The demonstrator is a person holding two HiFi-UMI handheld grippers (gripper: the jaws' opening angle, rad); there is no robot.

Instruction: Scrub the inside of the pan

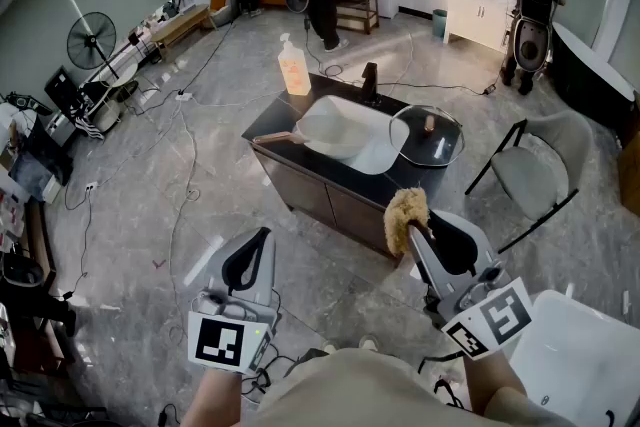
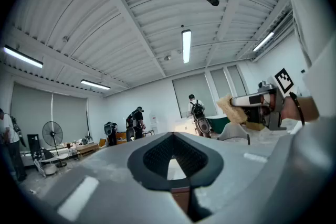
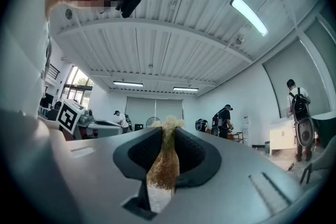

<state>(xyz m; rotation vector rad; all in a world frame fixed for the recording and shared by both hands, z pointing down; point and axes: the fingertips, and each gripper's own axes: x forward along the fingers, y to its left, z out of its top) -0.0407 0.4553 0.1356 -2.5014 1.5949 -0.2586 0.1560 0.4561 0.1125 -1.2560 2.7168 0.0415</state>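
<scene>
Across open grey floor [image 1: 200, 205], well apart from both claws, the dark worktop [image 1: 280, 120] carries a pale grey pan with a wooden handle [image 1: 322, 128] near its left edge. The right claw [image 1: 416, 229] clamps a tan fibrous scrubber [image 1: 405, 213]. The left claw [image 1: 258, 243] is closed and empty.

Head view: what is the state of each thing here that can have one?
left claw: shut, empty.
right claw: shut on the scrubber.
pan: uncovered, on the counter.
glass lid: off, lying flat beside the pan.
soap bottle: upright.
</scene>
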